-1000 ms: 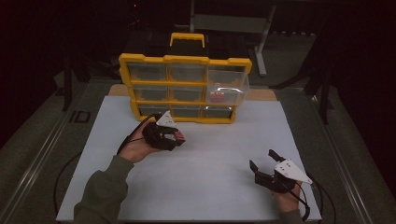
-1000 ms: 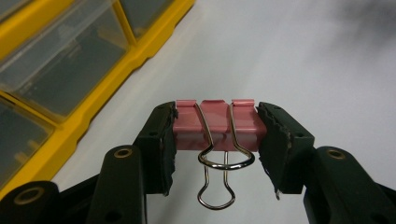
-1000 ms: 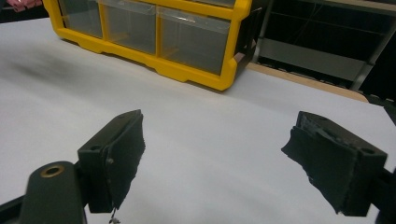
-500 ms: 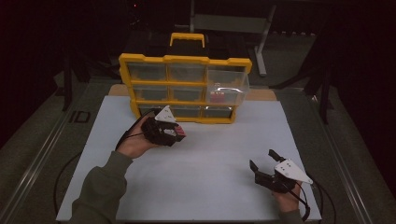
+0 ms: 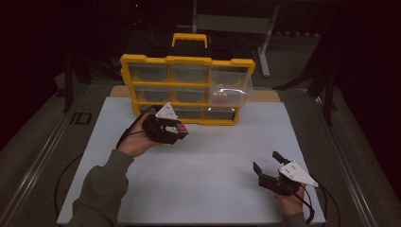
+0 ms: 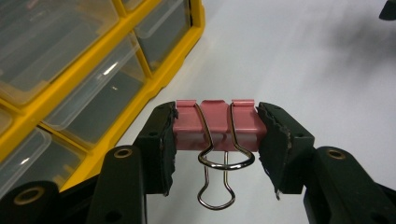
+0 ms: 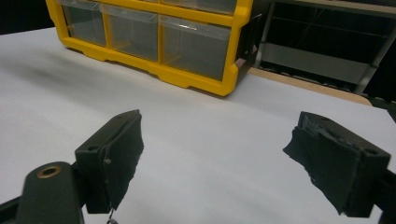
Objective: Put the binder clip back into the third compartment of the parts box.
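A pink binder clip with silver wire handles is pinched by its two ends between the black pads of my left gripper. In the high view the left gripper holds the clip just above the white mat, close in front of the yellow drawer organiser. One clear drawer on the organiser's right side is pulled out, with a small pink item inside. My right gripper rests low at the mat's front right. Its jaws stand wide apart with nothing between them.
The white mat covers the table in front of the organiser. The organiser's other clear drawers are pushed in. Dark metal frames stand behind the table. Cables trail from both grippers near the front edge.
My left gripper has edged slightly away from the person, toward the organiser, with the clip still in it. The right gripper has not moved.
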Demonstrator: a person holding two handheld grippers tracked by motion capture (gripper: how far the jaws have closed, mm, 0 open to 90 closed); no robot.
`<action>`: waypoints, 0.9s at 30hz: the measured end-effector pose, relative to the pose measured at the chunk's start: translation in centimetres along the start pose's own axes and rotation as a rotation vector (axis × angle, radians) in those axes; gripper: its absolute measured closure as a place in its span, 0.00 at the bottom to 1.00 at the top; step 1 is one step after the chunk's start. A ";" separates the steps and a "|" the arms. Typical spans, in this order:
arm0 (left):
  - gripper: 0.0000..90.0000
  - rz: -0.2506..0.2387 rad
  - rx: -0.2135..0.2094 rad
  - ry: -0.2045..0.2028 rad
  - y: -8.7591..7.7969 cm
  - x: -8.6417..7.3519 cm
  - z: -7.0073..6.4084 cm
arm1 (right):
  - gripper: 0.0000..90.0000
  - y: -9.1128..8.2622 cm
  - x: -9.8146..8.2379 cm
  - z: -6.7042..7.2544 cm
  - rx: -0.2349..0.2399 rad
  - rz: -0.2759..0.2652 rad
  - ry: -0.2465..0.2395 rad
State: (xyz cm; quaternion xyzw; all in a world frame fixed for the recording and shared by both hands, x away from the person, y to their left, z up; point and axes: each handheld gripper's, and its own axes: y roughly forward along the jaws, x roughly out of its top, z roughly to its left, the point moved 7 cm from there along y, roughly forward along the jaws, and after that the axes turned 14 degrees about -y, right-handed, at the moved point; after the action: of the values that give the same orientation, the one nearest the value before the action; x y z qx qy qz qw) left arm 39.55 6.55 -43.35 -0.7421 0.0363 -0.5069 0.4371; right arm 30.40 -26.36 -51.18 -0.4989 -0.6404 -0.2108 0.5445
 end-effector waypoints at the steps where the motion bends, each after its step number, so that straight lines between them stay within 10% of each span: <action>1: 0.55 -0.004 -0.001 -0.001 -0.1 0.1 0.0 | 0.17 0.0 0.0 0.0 0.000 0.002 0.001; 27: 0.55 -0.024 0.002 0.055 -2.2 3.4 -0.1 | 0.16 0.0 -0.1 0.0 -0.007 0.015 0.001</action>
State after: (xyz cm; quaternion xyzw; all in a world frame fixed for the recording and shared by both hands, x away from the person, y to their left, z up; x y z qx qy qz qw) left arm 40.25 6.14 -39.44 -0.7278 0.0387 -0.5323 0.4307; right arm 30.38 -26.42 -51.22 -0.5056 -0.6358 -0.2090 0.5445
